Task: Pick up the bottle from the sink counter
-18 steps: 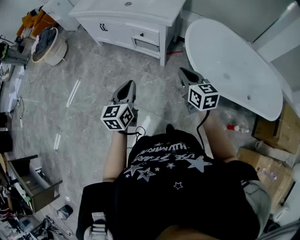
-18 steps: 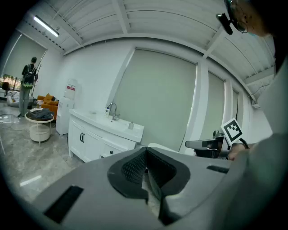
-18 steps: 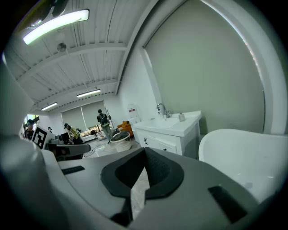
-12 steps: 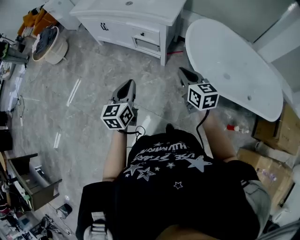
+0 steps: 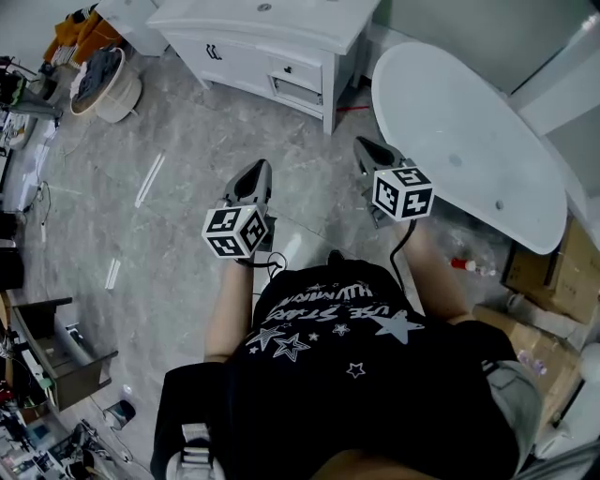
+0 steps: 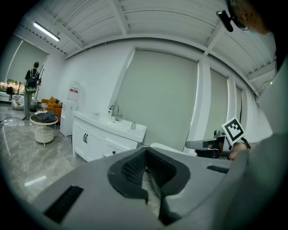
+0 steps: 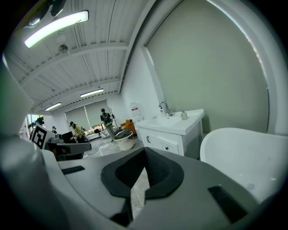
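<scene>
Approach step, nothing grasped yet. Left tool (image 5: pixel 251 178) and right tool (image 5: pixel 370 152) both clenched, empty, side by side over the floor. Bottle (image 6: pixel 133 126) upright on the vanity tabletop (image 5: pixel 309 28), at 3 o'clock of the faucet (image 6: pixel 114 110), at 12 o'clock from the tools and well apart from both. Bathtub (image 5: pixel 469 141) at 2 o'clock. Next, by judgement: close in toward 12 o'clock, open one tool, line it up on the bottle. Versus earlier frames: same tool pose, still clenched; basket (image 5: pixel 108 80) and vanity slid slightly right in the head view; gap not really closed.
</scene>
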The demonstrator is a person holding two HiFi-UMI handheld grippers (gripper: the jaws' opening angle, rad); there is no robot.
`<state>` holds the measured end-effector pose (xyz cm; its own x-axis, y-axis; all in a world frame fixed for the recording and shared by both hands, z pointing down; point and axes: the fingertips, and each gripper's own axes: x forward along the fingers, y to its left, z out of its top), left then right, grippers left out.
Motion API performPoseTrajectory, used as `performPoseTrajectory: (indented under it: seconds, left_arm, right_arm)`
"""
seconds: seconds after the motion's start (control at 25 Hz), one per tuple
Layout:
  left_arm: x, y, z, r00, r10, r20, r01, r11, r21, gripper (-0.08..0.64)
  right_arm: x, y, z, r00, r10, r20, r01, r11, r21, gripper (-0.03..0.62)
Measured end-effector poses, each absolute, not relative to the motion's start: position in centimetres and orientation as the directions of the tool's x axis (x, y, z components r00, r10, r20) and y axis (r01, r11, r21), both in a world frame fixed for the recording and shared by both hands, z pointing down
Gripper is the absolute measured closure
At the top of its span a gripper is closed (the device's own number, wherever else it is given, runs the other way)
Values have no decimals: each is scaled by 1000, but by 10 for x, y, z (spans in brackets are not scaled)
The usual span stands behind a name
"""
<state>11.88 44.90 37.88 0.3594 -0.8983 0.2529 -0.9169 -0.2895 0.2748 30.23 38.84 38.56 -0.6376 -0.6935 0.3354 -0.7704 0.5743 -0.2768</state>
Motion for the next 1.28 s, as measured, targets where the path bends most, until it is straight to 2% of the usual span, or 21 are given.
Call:
performPoseTrajectory:
  seconds: [0.36, 0.72, 1.28]
  left_arm:
    - [109, 450, 366, 276, -932, 234, -940, -210, 270, 552]
    - [92, 410, 379, 267, -929, 256, -940, -193, 283, 552]
    - [39, 215, 396, 416, -870, 264, -888, -327, 323, 552]
  right_arm:
    - [304, 392, 383, -660, -667, 345, -751, 603, -269, 586]
    - [292, 359, 401, -661, -657, 362, -750, 595, -291, 586]
    - [242, 197, 407, -546, -746, 382, -837, 473, -274, 586]
